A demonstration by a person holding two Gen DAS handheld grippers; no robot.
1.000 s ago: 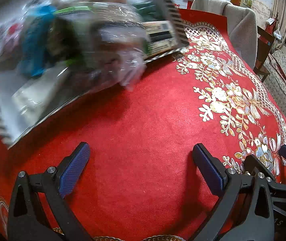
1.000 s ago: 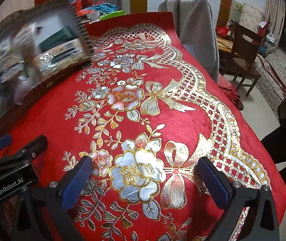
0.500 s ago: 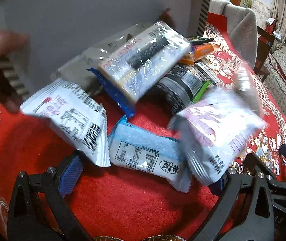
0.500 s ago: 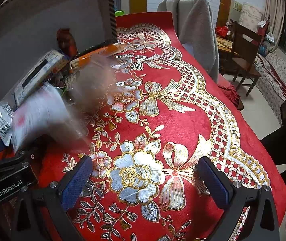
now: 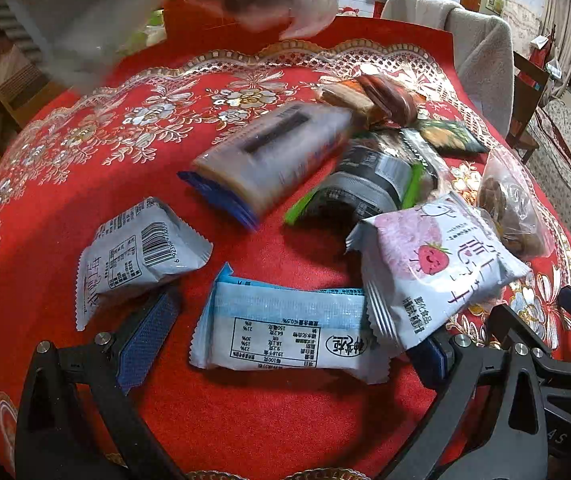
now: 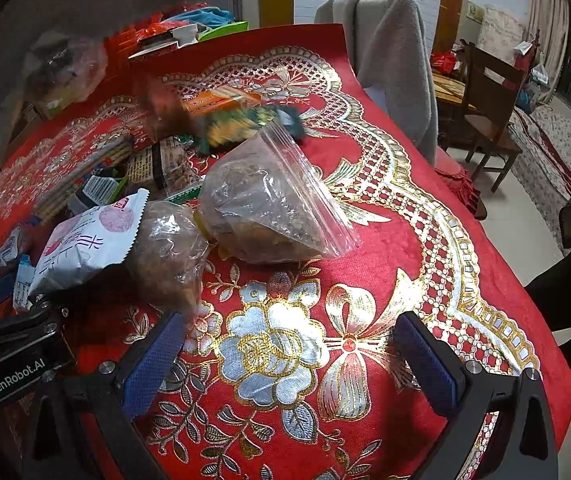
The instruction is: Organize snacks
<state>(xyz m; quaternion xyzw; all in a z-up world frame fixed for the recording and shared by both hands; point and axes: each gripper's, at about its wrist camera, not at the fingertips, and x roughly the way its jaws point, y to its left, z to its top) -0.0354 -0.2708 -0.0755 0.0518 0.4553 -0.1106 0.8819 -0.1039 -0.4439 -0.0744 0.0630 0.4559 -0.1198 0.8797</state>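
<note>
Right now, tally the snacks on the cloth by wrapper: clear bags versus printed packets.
Clear bags: 2, zip bag, crumpled bag.
Printed packets: 7, barcode, light blue, strawberry, blue-edged, black-green, dark green, orange.
Total: 9; blurred pieces beyond not counted.

fingers point(image 5: 147, 330): blue textured pads inside, black frames behind, silver screws
marking: white "GenRobot.AI" left of right gripper point(image 6: 289, 364)

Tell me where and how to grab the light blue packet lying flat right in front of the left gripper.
Grip the light blue packet across its narrow width, near the middle, coming straight down with the left gripper. It lies flat and long; its right end sits under the strawberry packet, so avoid that end.
</note>
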